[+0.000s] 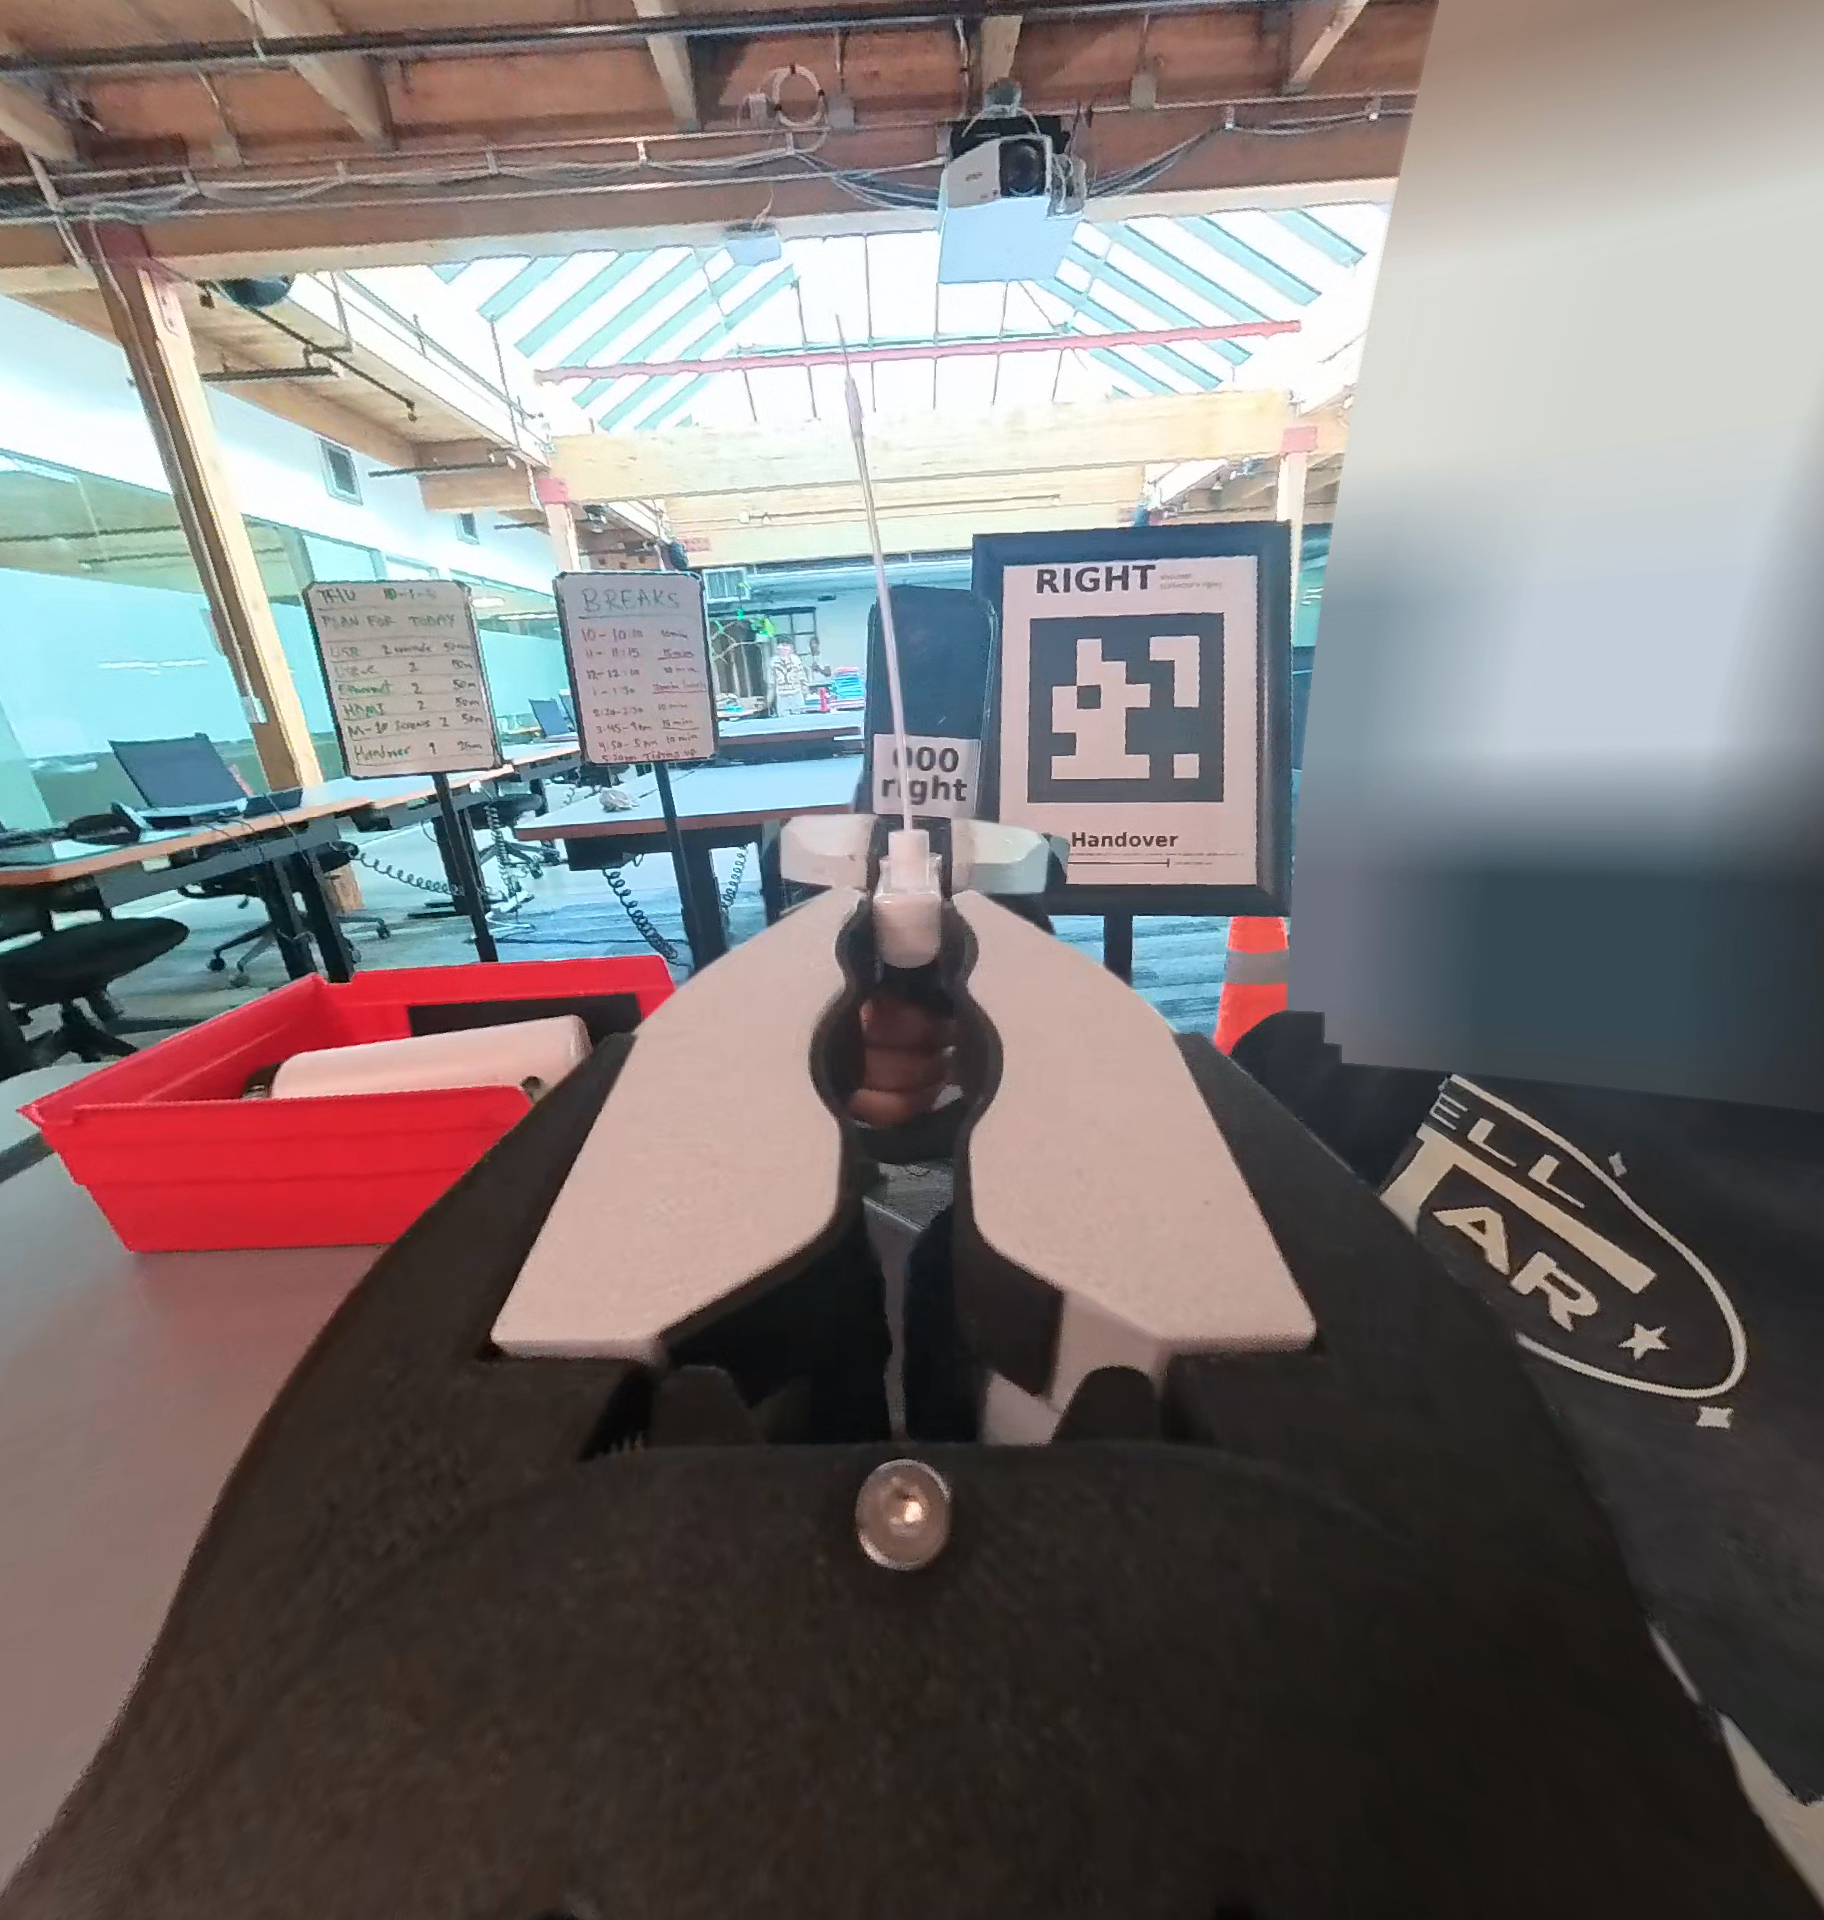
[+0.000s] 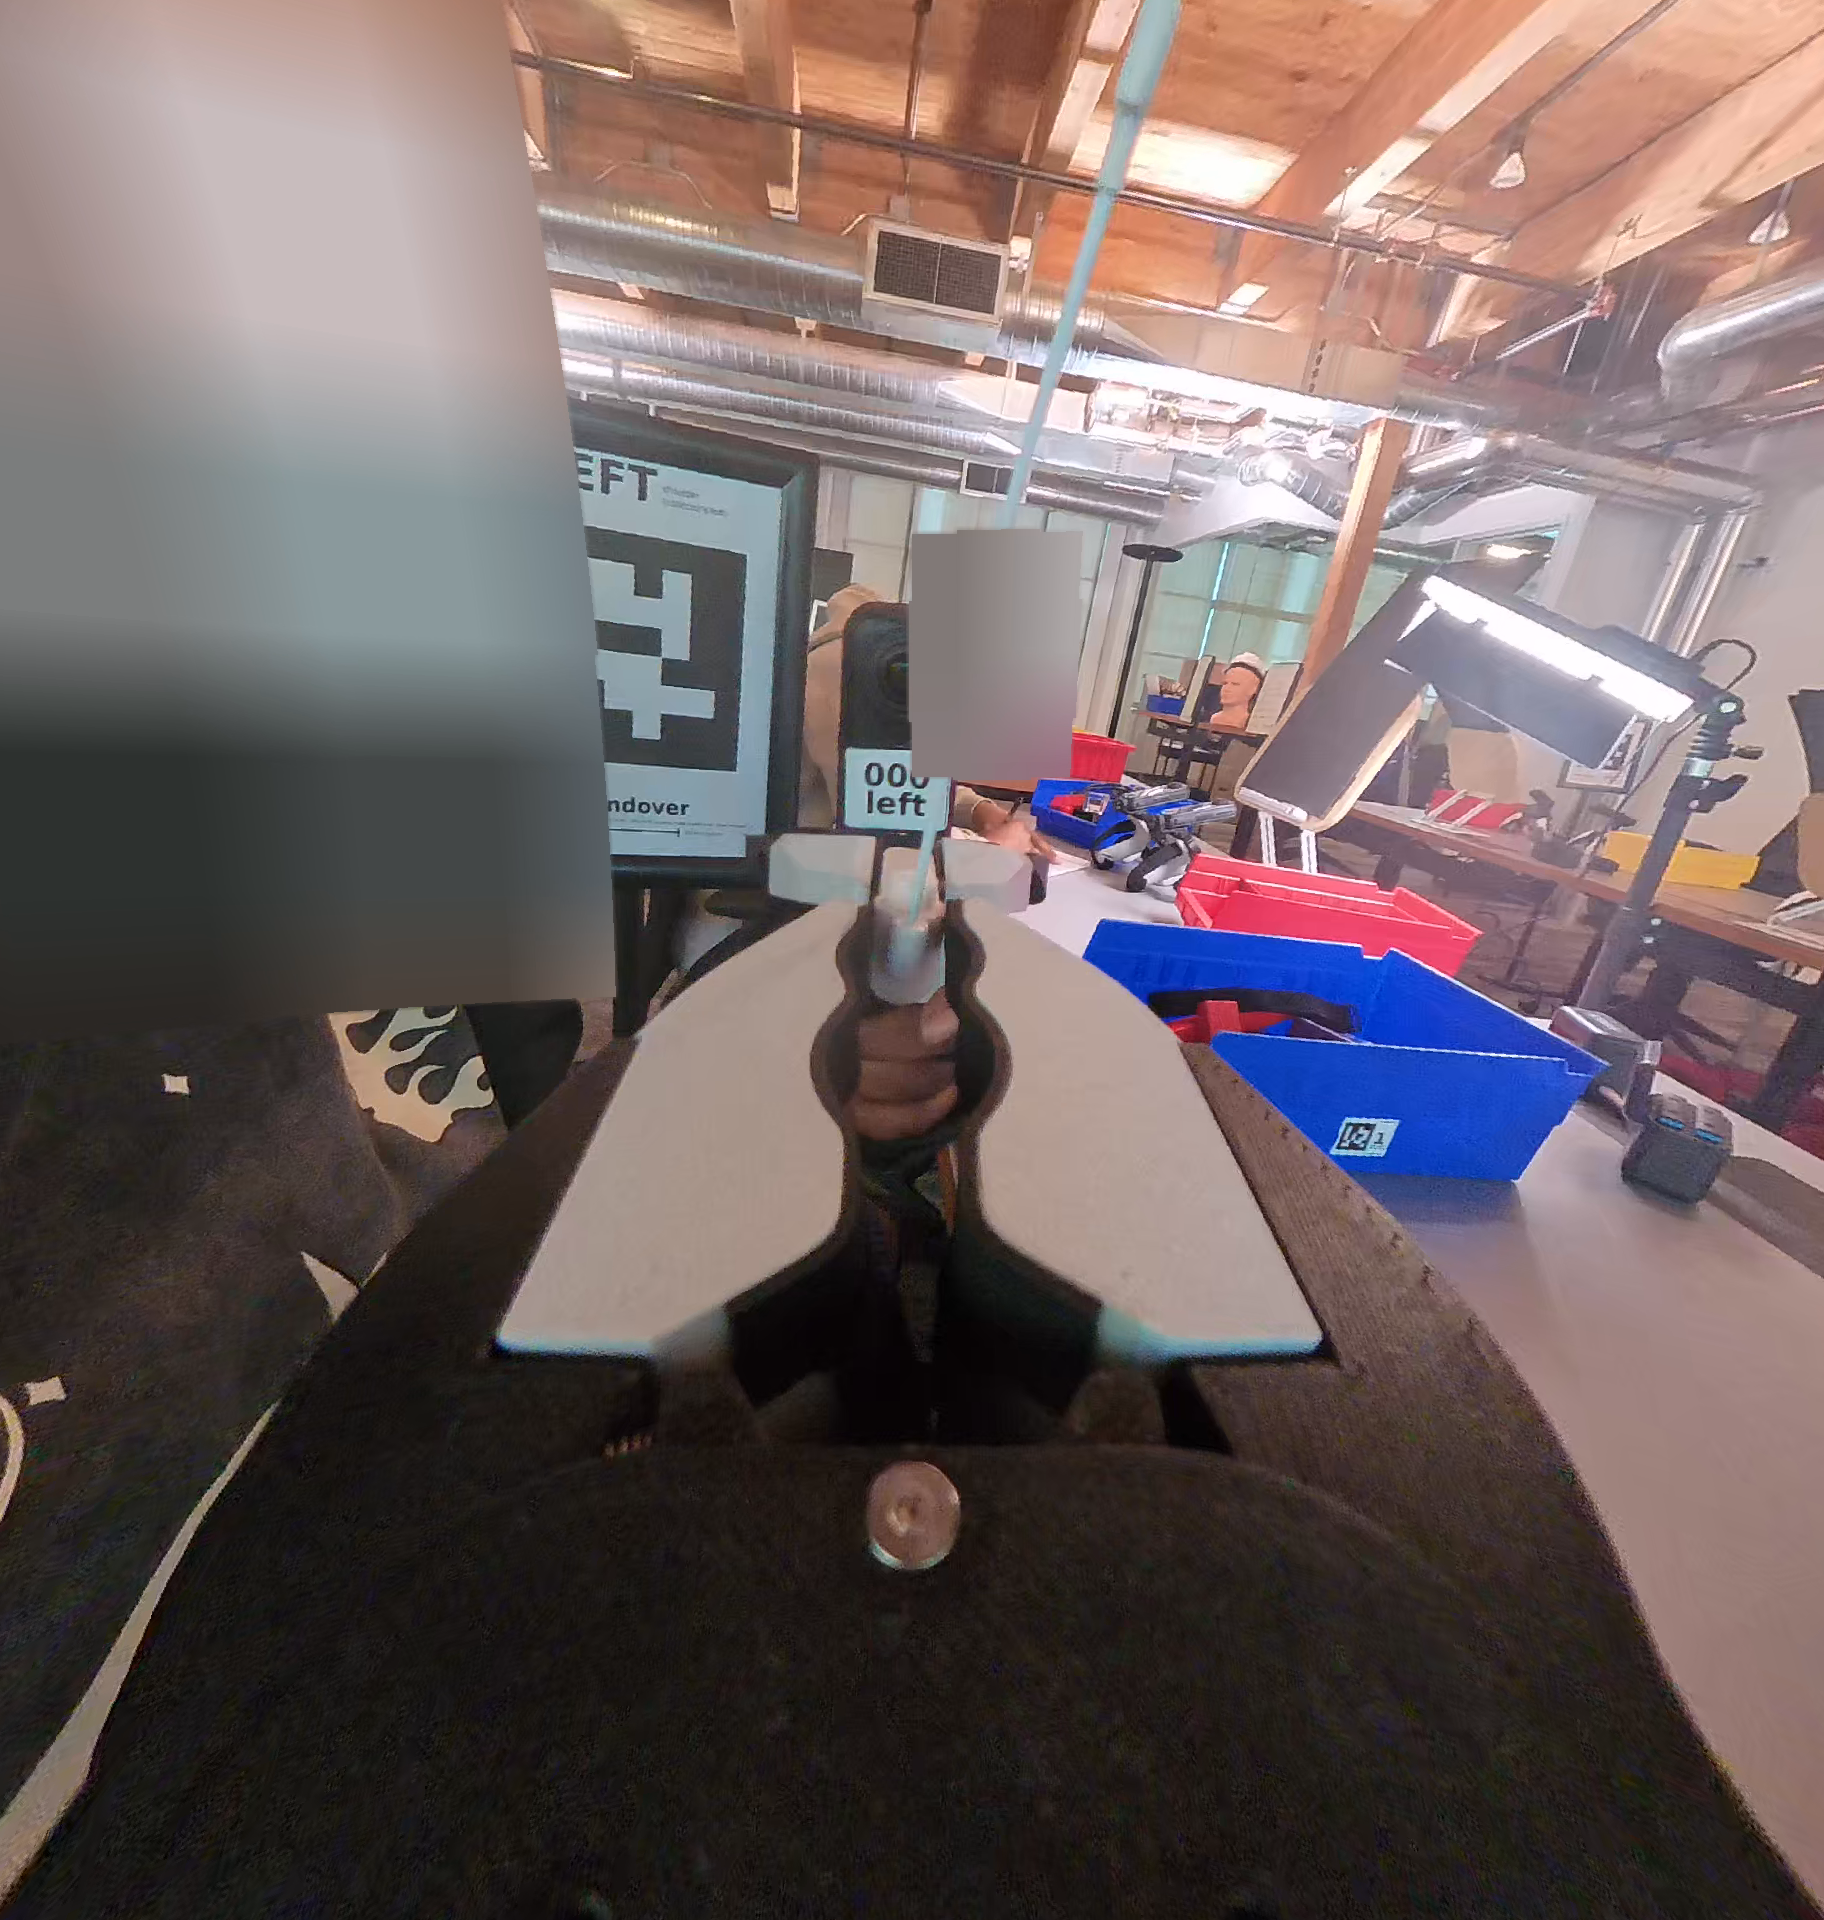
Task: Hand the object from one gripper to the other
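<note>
The thin white plastic rod [image 1: 906,920] is being clamped upright by both the left claw [image 1: 906,914] and right claw [image 2: 903,935], tip to tip; release by one is judged next.

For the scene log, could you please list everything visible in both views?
object: one, white, thin-stemmed, between both grippers
red bins: at least two, one per view, on tables
blue bins: two, right wrist view, on table
framed marker signs: two, black-and-white, behind the grippers
whiteboards: two, white, background
cone: one, orange, floor
left gripper: grey fingers, closed on object
right gripper: grey fingers, closed on object
</note>
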Tool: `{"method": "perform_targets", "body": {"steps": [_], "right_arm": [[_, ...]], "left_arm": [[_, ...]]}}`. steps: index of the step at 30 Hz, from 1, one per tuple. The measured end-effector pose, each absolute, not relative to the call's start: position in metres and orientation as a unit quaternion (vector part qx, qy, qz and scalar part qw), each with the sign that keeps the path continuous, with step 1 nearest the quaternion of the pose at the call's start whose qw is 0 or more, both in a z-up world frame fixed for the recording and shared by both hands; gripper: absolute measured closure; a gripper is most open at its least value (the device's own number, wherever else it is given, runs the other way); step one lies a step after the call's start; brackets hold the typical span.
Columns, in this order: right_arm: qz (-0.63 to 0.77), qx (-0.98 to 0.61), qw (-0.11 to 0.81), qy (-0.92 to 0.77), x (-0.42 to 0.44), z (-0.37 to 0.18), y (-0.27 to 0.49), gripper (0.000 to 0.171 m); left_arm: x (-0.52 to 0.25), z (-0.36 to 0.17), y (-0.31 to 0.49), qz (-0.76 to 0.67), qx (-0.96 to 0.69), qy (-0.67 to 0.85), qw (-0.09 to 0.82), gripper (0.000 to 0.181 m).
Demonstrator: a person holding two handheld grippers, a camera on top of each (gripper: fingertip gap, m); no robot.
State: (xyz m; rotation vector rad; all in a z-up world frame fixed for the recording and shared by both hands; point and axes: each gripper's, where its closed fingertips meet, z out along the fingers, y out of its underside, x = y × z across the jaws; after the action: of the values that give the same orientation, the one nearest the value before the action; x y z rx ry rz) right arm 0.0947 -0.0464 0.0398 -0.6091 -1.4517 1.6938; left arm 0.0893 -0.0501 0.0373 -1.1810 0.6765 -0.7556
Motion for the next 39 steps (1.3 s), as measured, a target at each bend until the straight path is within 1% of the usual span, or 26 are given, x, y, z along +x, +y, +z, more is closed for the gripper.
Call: {"method": "perform_targets", "body": {"steps": [4,7,9,13,15,17,20,22,24,27,29,31,33,36,37,38,39], "right_arm": [[0.667,-0.243,0.398,-0.581,0.093,0.037,-0.051,0.157],[0.654,-0.238,0.413,-0.587,0.093,0.036,-0.049,0.157],[0.624,-0.209,0.457,-0.599,0.095,0.037,-0.048,0.158],[0.487,-0.105,0.600,-0.626,0.099,0.034,-0.047,0.158],[0.424,-0.072,0.645,-0.631,0.100,0.032,-0.045,0.158],[0.380,-0.049,0.670,-0.636,0.100,0.030,-0.044,0.158],[0.331,-0.019,0.689,-0.644,0.101,0.025,-0.045,0.158],[0.303,-0.006,0.697,-0.650,0.100,0.021,-0.045,0.158],[0.290,0.004,0.701,-0.651,0.100,0.020,-0.048,0.158],[0.299,-0.014,0.703,-0.646,0.097,0.022,-0.047,0.157],[0.351,-0.065,0.683,-0.638,0.096,0.027,-0.043,0.153],[0.456,-0.123,0.612,-0.634,0.098,0.031,-0.041,0.145],[0.572,-0.178,0.501,-0.625,0.103,0.033,-0.042,0.137],[0.691,-0.247,0.320,-0.599,0.109,0.031,-0.041,0.132],[0.713,-0.259,0.290,-0.583,0.110,0.034,-0.038,0.131],[0.726,-0.269,0.280,-0.567,0.108,0.036,-0.035,0.129],[0.729,-0.285,0.279,-0.557,0.105,0.036,-0.032,0.118]], "left_arm": [[0.093,0.035,-0.050,-0.328,-0.530,0.320,0.713,0.170],[0.093,0.034,-0.048,-0.327,-0.538,0.312,0.712,0.169],[0.093,0.034,-0.047,-0.344,-0.548,0.299,0.701,0.166],[0.094,0.028,-0.045,-0.412,-0.576,0.272,0.651,0.156],[0.095,0.027,-0.043,-0.444,-0.582,0.254,0.633,0.155],[0.096,0.025,-0.043,-0.470,-0.584,0.245,0.615,0.156],[0.095,0.025,-0.043,-0.483,-0.583,0.237,0.608,0.160],[0.095,0.023,-0.041,-0.479,-0.590,0.236,0.606,0.167],[0.096,0.022,-0.044,-0.479,-0.590,0.246,0.602,0.168],[0.094,0.028,-0.045,-0.455,-0.568,0.257,0.636,0.168],[0.090,0.036,-0.048,-0.420,-0.536,0.275,0.679,0.168],[0.084,0.042,-0.050,-0.392,-0.520,0.277,0.706,0.168],[0.080,0.049,-0.054,-0.372,-0.502,0.283,0.728,0.168],[0.076,0.045,-0.052,-0.314,-0.509,0.303,0.742,0.168],[0.077,0.043,-0.051,-0.299,-0.512,0.310,0.743,0.168],[0.077,0.041,-0.050,-0.289,-0.516,0.316,0.742,0.168],[0.079,0.039,-0.049,-0.282,-0.518,0.322,0.741,0.168]]}}
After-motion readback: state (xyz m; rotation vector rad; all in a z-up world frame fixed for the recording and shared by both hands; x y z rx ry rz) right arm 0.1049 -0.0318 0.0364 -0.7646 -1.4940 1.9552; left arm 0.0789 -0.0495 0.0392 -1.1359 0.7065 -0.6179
